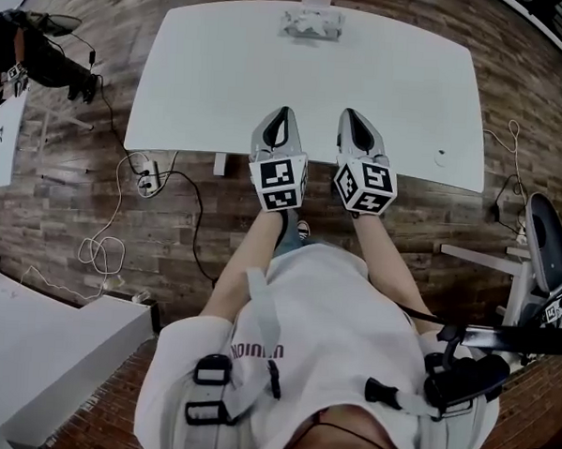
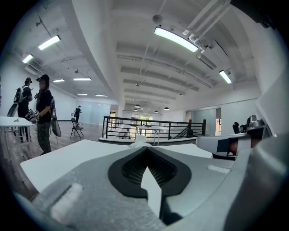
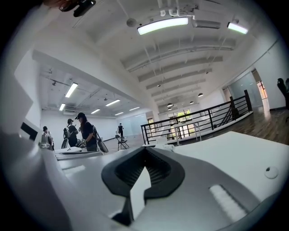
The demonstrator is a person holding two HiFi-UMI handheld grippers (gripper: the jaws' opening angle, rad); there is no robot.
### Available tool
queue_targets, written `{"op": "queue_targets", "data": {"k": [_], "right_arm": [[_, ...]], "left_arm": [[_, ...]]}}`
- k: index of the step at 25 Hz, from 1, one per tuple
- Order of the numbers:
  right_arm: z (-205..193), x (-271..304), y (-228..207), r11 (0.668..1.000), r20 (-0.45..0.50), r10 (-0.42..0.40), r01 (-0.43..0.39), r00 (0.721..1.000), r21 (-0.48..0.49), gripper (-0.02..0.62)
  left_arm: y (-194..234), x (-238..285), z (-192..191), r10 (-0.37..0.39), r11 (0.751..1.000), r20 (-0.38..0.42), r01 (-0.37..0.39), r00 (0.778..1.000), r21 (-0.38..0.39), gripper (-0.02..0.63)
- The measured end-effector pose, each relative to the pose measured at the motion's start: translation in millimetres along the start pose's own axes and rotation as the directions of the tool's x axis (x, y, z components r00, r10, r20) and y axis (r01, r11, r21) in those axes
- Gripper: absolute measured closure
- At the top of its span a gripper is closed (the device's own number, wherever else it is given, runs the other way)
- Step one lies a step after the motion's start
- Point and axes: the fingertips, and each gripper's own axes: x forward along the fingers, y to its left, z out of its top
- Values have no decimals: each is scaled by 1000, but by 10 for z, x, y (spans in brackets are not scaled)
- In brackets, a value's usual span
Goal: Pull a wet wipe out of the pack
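Observation:
The wet wipe pack point(image 1: 311, 23), a crinkly whitish packet, lies at the far edge of the white table point(image 1: 204, 83). Both grippers hover side by side over the table's near edge, far short of the pack. My left gripper point(image 1: 285, 111) is shut with nothing in it, its tips meeting. My right gripper point(image 1: 350, 113) is likewise shut and empty. In the left gripper view the pack point(image 2: 137, 144) shows small just beyond the left gripper point(image 2: 146, 149). In the right gripper view the pack point(image 3: 160, 145) sits far off past the right gripper point(image 3: 145, 149).
A small white box point(image 1: 316, 0) stands behind the pack and a small round fitting point(image 1: 440, 159) sits at the table's right front. Cables point(image 1: 111, 238) trail on the wood floor at left; a chair point(image 1: 547, 252) stands at right. People point(image 2: 44, 113) stand in the distance.

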Motion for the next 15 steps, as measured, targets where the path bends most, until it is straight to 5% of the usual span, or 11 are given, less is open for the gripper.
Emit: {"op": "queue_targets", "data": {"k": [15], "right_arm": [[154,1445,-190,997,-5,-79,79,997,-9,591]], "left_arm": [[546,1403,188,-86,996,-14,86,996,13,603]]}}
